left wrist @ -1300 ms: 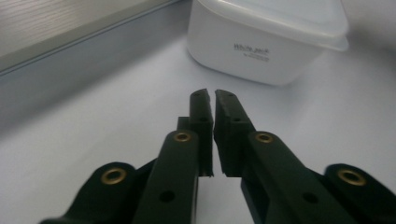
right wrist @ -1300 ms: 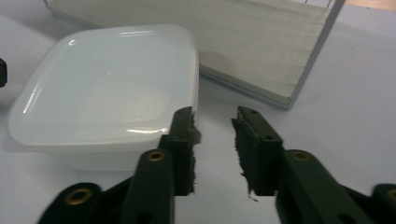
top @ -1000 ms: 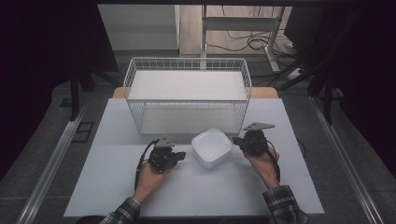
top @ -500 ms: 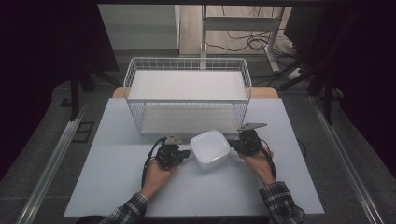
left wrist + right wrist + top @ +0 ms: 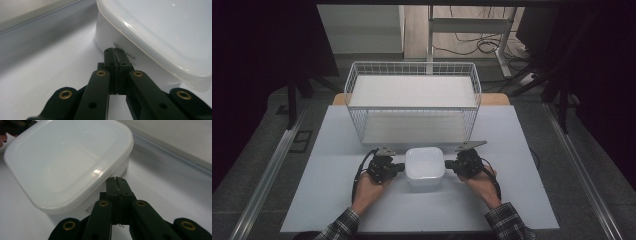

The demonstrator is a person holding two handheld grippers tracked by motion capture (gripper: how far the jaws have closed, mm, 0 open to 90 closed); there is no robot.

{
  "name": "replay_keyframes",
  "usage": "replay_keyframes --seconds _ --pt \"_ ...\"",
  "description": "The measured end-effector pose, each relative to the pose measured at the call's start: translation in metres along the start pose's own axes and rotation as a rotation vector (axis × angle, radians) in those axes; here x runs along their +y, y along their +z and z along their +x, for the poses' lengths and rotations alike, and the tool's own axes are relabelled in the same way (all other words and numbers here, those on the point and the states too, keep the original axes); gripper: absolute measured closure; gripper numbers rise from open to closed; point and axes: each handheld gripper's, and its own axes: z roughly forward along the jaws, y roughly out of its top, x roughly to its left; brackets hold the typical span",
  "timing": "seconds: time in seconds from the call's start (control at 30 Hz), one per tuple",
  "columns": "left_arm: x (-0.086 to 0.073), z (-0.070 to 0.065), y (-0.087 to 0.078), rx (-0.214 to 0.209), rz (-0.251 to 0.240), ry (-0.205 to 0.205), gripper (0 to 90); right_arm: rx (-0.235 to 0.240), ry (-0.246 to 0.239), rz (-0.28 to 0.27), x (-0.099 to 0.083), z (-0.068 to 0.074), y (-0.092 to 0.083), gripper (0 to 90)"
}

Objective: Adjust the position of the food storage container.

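High view: white lidded container sits near-centre on the worktop, near side of the wire basket, left hand-held gripper and right hand-held gripper flanking it. Left gripper view: jaws fully closed, tips at the container wall below the rim. Right gripper view: jaws closed likewise, tips under the lid edge. Judgement: press evenly from both sides, lift level.

Flanked on both sides: white lidded container boxed in by left gripper and right gripper, closed tips against its side walls. Blocked beyond by wire basket, standing near its far edge. Open table surface on the near side, between the forearms, and outward toward both table edges.
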Motion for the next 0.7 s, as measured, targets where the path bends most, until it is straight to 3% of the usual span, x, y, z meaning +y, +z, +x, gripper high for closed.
replay_keyframes --seconds 0.23,0.47,0.57,0.7 --pt "-0.005 0.005 -0.008 0.004 0.008 -0.013 90.0 0.015 -0.015 0.009 -0.001 0.016 0.003 89.0" --pt "-0.006 0.01 -0.009 -0.015 -0.006 -0.019 90.0 -0.001 -0.019 -0.011 -0.001 0.018 0.001 88.8" --pt "-0.007 0.011 -0.014 -0.003 -0.013 -0.016 86.8 -0.034 -0.043 -0.024 -0.001 0.019 -0.002 86.6" --pt "-0.012 0.011 -0.028 0.008 -0.047 -0.019 72.4 -0.058 -0.037 -0.06 -0.006 0.016 -0.014 75.2"
